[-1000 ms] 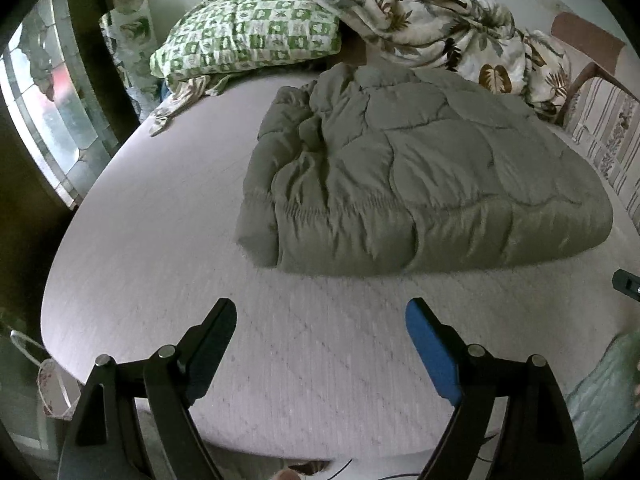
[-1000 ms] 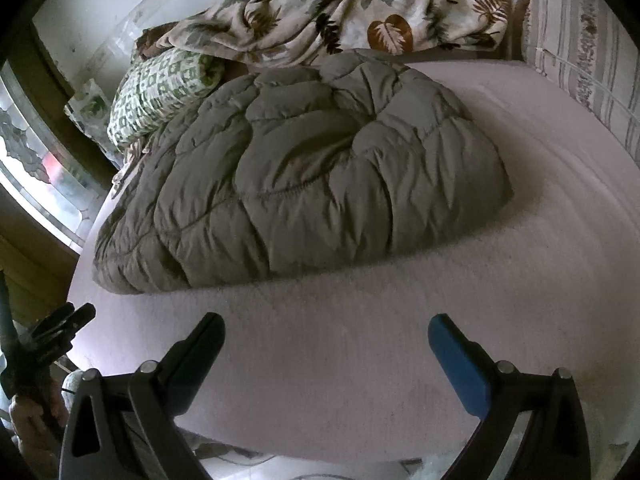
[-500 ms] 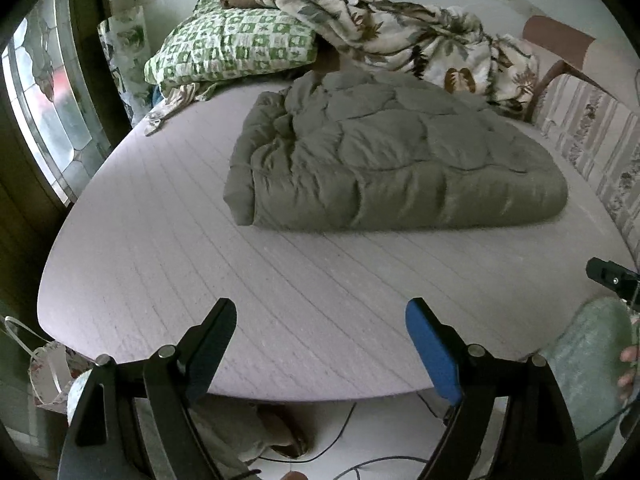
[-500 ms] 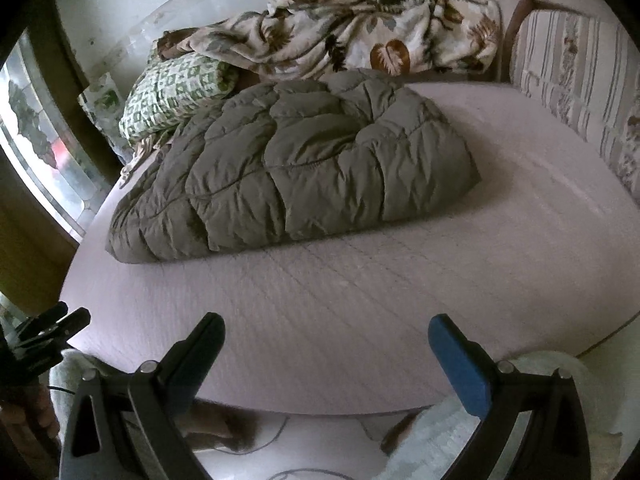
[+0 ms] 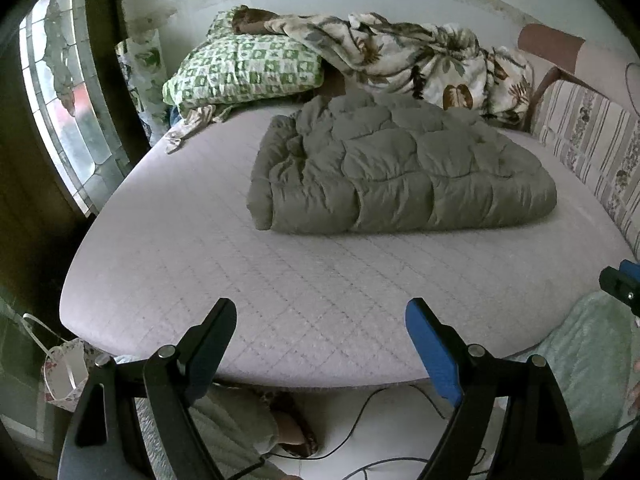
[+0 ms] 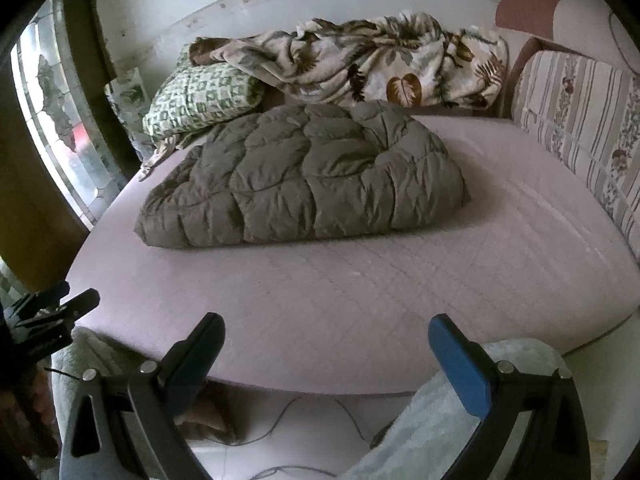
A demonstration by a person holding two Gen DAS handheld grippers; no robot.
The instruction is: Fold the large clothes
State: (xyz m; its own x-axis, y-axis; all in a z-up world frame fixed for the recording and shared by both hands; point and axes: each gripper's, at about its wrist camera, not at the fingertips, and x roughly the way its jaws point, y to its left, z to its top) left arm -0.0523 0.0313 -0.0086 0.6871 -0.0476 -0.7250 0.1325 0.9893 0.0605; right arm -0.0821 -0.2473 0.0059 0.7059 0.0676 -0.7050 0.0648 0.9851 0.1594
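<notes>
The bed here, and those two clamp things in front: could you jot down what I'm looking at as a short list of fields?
surface: pale quilted mattress
main item: grey-green puffy garment, lying bundled in a thick folded heap toward the far half of the bed
behind it: green checked pillow and leaf-print blanket, piled against the wall
right side: striped cushion
left gripper: open, holding nothing
right gripper: open, holding nothing
contact: neither gripper touches the garment; both are near the bed's front edge

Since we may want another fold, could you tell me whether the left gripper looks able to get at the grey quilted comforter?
Probably yes: the left gripper is open and only bare mattress lies before the grey quilted comforter.
</notes>
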